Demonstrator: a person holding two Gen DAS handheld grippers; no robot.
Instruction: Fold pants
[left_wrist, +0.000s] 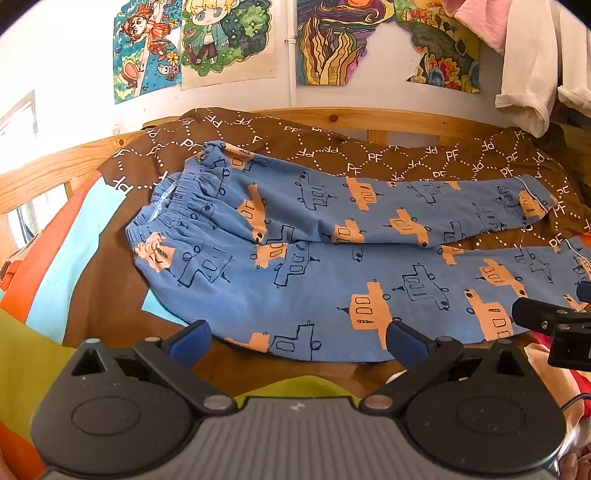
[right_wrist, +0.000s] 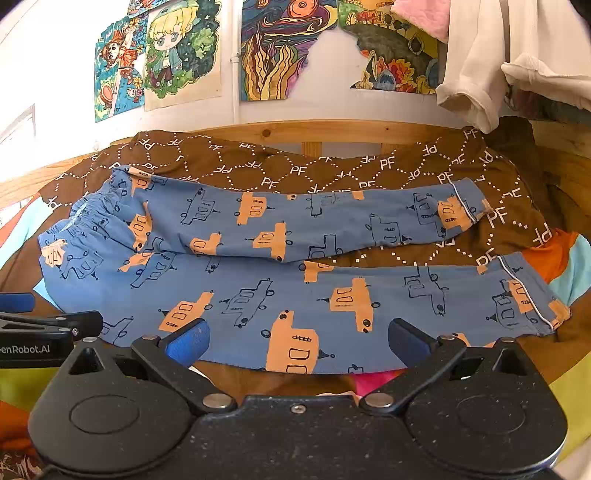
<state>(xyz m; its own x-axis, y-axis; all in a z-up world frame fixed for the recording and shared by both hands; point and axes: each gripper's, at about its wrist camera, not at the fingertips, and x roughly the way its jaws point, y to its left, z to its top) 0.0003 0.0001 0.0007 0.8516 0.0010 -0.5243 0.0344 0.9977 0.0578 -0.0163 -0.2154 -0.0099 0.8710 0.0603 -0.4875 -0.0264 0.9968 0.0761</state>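
Pants (right_wrist: 280, 295) flat, long axis left-right, waistband left, cuffs right.

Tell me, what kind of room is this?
Probably a child's bedroom. Blue pants lie spread on a brown blanket on a bed with a wooden frame, and colourful drawings are stuck on the wall behind it.

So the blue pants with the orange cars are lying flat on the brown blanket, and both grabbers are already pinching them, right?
Not quite. The pants do lie flat on the brown blanket, but neither grabber is pinching them. The right wrist view shows the right gripper wide open above the near edge, and the left wrist view shows the left gripper open too, holding nothing.
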